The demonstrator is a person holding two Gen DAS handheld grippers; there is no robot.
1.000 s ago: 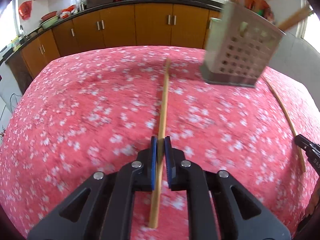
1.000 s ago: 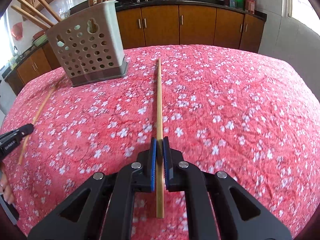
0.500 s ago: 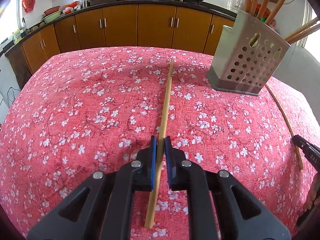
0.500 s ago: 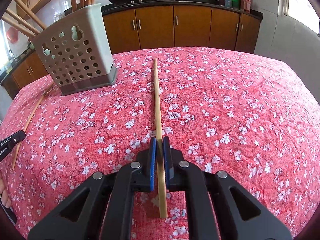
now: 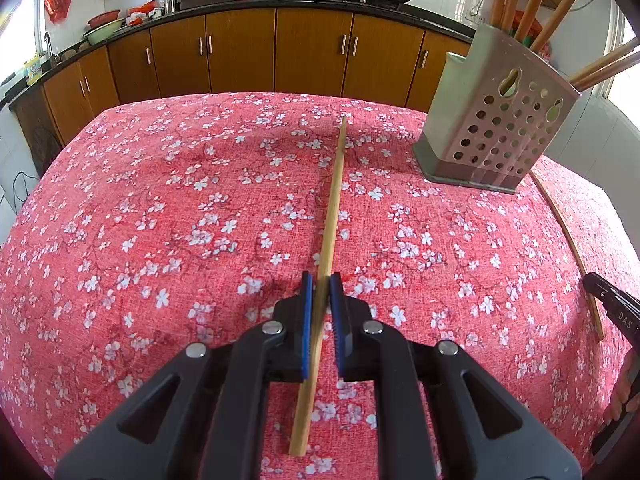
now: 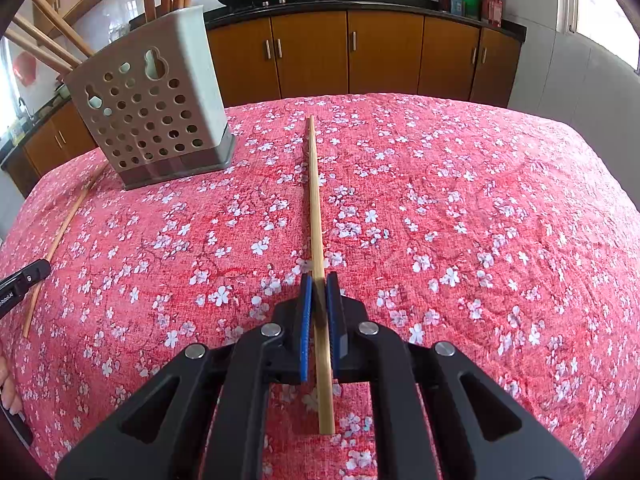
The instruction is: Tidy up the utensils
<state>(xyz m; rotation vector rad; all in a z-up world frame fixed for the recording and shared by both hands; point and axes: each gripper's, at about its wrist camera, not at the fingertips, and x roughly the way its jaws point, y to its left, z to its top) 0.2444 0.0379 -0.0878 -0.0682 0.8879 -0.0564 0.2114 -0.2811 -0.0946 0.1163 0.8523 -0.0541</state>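
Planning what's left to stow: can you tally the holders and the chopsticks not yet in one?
Holder: 1
Chopsticks outside it: 2, the left chopstick clamped in the left gripper, the right chopstick clamped in the right gripper
Total: 3

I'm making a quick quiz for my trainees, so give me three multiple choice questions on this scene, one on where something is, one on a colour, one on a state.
1. In the left wrist view, where does the perforated utensil holder stand?
A. upper right
B. lower left
C. under the tool

2. What colour are the pads on the left tool?
A. yellow
B. blue
C. white

3. What is the right tool doing?
A. open and empty
B. clamped on a spoon
C. closed on a chopstick

Answers: 1 A, the holder sits on the floral tablecloth at upper right. 2 B, the pads show blue. 3 C, the chopstick runs between the closed pads.
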